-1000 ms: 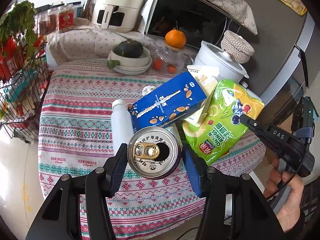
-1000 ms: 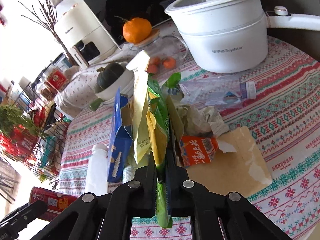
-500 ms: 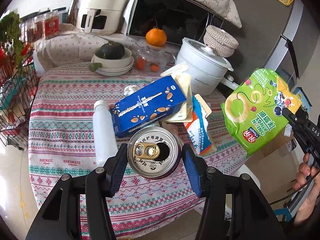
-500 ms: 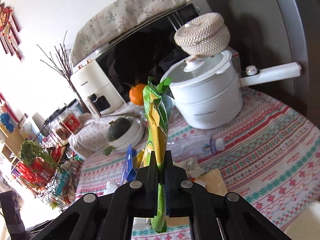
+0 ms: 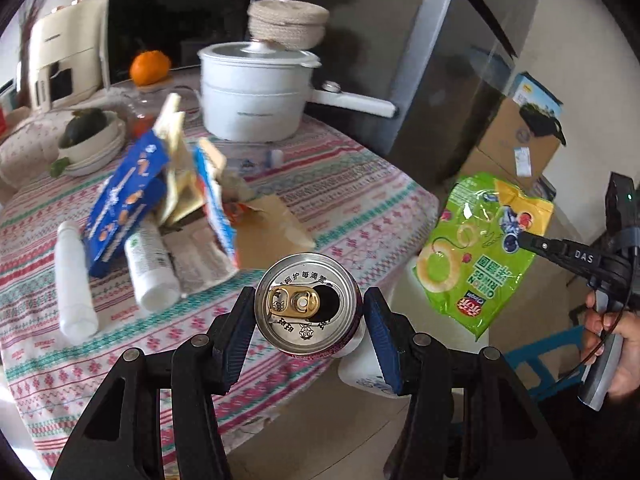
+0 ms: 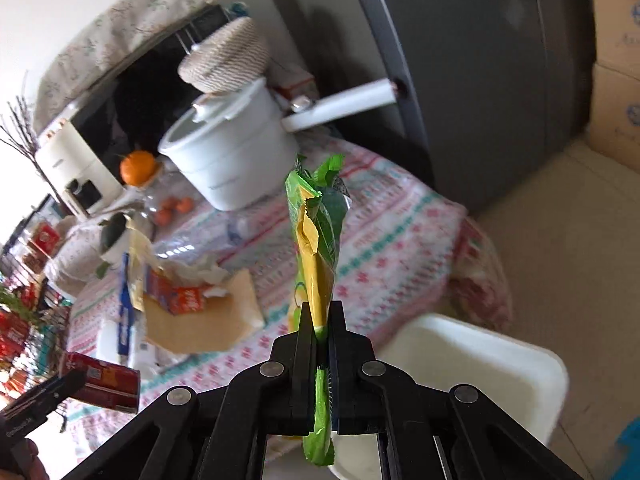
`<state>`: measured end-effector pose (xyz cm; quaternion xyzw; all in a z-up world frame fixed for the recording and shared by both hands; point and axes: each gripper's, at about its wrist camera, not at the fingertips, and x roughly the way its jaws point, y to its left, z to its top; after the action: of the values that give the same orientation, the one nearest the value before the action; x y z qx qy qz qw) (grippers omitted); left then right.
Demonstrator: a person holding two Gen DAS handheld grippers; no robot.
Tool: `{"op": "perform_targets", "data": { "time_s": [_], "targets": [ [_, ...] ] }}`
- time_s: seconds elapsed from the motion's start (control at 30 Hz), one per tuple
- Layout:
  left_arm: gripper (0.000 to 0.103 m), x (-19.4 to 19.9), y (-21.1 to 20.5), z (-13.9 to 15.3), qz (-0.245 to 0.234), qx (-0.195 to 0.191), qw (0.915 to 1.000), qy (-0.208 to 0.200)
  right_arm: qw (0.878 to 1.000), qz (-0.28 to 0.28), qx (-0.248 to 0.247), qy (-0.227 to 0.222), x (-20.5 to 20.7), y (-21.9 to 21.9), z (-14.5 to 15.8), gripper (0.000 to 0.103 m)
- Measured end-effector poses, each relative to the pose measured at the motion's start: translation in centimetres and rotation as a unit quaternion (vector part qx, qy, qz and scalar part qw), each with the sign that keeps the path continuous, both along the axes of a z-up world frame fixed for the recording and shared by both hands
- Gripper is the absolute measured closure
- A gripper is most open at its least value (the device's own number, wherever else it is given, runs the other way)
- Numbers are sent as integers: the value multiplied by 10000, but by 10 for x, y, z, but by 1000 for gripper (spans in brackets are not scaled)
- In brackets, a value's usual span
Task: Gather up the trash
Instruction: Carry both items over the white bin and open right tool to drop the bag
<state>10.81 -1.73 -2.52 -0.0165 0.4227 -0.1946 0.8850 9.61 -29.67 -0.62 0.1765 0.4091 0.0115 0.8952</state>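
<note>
My left gripper (image 5: 309, 311) is shut on a red drink can (image 5: 307, 303) with an opened gold tab, held past the table's near edge. The can also shows in the right wrist view (image 6: 105, 381). My right gripper (image 6: 320, 322) is shut on a green onion-rings snack bag (image 6: 316, 248), held in the air off the table's right side; the bag also shows in the left wrist view (image 5: 478, 248). A white bin (image 6: 476, 376) stands below the bag. On the table lie a blue carton (image 5: 120, 208), two white bottles (image 5: 150, 268) and an orange-white carton (image 5: 216, 208).
A round table with a patterned cloth (image 5: 352, 208) holds a white pot with a long handle (image 5: 256, 92), a bowl with a squash (image 5: 86, 136) and brown cardboard (image 5: 272, 236). A grey fridge (image 6: 472, 72) and cardboard boxes (image 5: 516, 140) stand to the right.
Both grippers have swung to the right. The snack bag has moved off the table and now hangs over the white bin. The can has moved toward the table's right edge.
</note>
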Motion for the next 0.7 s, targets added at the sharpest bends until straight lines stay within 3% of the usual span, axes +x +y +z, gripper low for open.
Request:
{"op": "perform_targets", "data": {
  "time_s": [0.13, 0.33, 0.4, 0.57, 0.7],
  "targets": [
    [46, -8, -59, -18, -599, 158, 9981, 7, 9979, -237, -279, 533, -8, -21, -31, 100],
    [46, -13, -122, -54, -1179, 501, 9917, 107, 9826, -401, 202, 1803, 0, -53, -105, 99],
    [46, -11, -131, -63, -1238, 601, 9904, 153, 9742, -439, 571, 2137, 4, -57, -130, 99],
    [46, -3, -135, -74, -1207, 675, 9901, 248, 9656, -500, 998, 2348, 15, -68, -161, 98],
    [46, 5, -133, -78, -1144, 694, 9905, 318, 9563, -608, 980, 2686, 21, -75, -178, 94]
  ]
}}
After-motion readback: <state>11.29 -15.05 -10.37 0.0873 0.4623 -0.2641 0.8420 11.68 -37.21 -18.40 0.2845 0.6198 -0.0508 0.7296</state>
